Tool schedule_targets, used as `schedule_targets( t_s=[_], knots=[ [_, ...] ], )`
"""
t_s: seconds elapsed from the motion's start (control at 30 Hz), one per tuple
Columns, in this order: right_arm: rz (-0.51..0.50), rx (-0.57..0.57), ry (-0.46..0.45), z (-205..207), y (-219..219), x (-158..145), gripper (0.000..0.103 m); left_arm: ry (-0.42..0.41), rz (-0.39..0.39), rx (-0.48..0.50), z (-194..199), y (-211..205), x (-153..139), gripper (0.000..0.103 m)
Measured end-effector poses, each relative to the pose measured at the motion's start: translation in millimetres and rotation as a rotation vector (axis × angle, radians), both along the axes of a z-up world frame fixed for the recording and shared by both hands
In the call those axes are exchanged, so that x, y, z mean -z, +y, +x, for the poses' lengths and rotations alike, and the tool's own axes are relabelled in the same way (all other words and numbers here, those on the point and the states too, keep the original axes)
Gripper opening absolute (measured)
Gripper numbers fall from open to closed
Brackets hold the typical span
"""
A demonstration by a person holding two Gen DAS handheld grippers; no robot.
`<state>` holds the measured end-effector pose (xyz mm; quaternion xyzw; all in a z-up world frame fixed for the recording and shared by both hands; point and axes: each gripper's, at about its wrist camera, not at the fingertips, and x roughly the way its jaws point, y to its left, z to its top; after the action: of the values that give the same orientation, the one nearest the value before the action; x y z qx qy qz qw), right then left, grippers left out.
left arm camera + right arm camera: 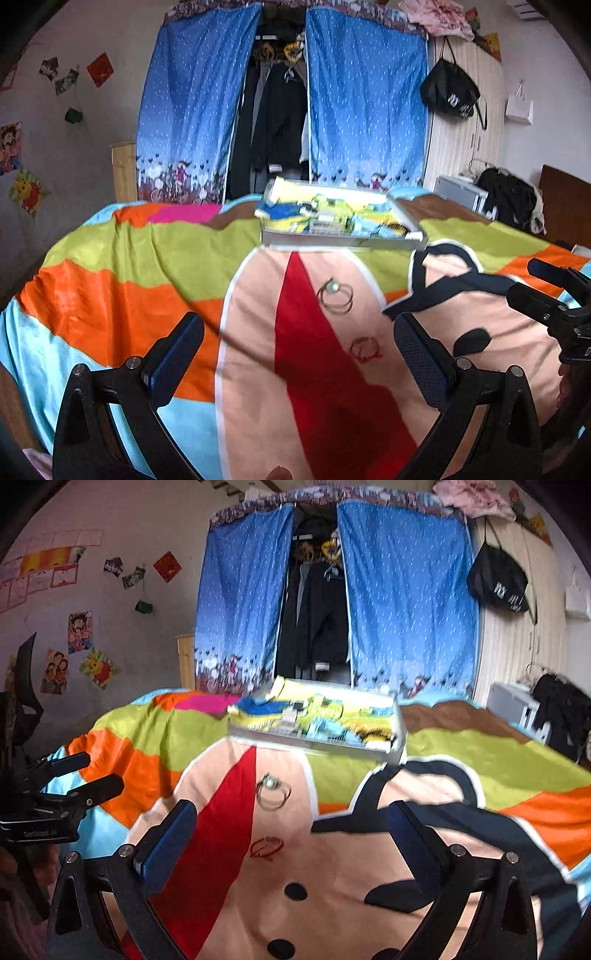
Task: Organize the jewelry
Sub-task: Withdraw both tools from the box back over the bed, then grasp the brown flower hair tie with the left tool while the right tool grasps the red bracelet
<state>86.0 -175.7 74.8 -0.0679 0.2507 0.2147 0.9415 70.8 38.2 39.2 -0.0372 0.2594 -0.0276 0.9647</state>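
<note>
Both claws, left [299, 354] and right [291, 834], are held spread and empty above the bedspread [122, 258]. A metal bangle pair [335, 296] and red bracelet [365, 349] lie ahead between their fingers; the compartment tray [343, 221] lies farther off.

Soft, even daylight, faint shadows; both views motion-blurred, with fisheye bending and dark corners

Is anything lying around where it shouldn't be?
Yes. The silver bracelet and the red string bracelet lie loose on the blanket, apart from each other and outside the clear organizer box behind them. Nothing looks broken or spilled.
</note>
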Motion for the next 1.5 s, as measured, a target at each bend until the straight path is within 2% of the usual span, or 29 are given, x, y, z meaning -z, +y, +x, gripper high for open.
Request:
schedule_targets(
  t_s=[0.17, 0.33, 0.43, 0.6, 0.87, 1.03, 1.33, 1.5],
  knots=[
    [-0.013, 0.000, 0.091, 6.4, 4.1, 28.4, 0.103, 0.088, -0.013, 0.023, 10.2, 2.3, 23.7, 0.101],
    [-0.042, 0.022, 0.154, 12.0, 6.8, 54.1, 0.103, 0.162, 0.035, 0.023, 18.7, -0.2, 41.7, 0.101],
    [-0.070, 0.055, 0.198, 19.9, 4.8, 69.5, 0.103, 0.236, 0.070, 0.018, 27.1, 0.6, 59.4, 0.101],
    [-0.095, 0.087, 0.298, 38.8, -1.3, 96.3, 0.103, 0.305, 0.075, 0.015, 41.7, 3.3, 79.4, 0.101],
    [-0.145, 0.081, 0.367, 76.4, -6.8, 116.7, 0.103, 0.339, 0.090, 0.038, 73.9, 7.2, 92.1, 0.101],
    [-0.177, 0.056, 0.376, 103.9, -4.5, 122.1, 0.103, 0.317, 0.082, 0.056, 102.1, 13.2, 98.3, 0.101],
    [-0.270, -0.037, 0.382, 148.4, 29.5, 137.0, 0.103, 0.301, 0.058, 0.065, 140.8, 27.4, 114.1, 0.101],
    [-0.342, -0.071, 0.393, 162.5, 49.1, 155.3, 0.103, 0.255, 0.056, 0.088, 162.5, 32.8, 111.3, 0.101]
  ],
)
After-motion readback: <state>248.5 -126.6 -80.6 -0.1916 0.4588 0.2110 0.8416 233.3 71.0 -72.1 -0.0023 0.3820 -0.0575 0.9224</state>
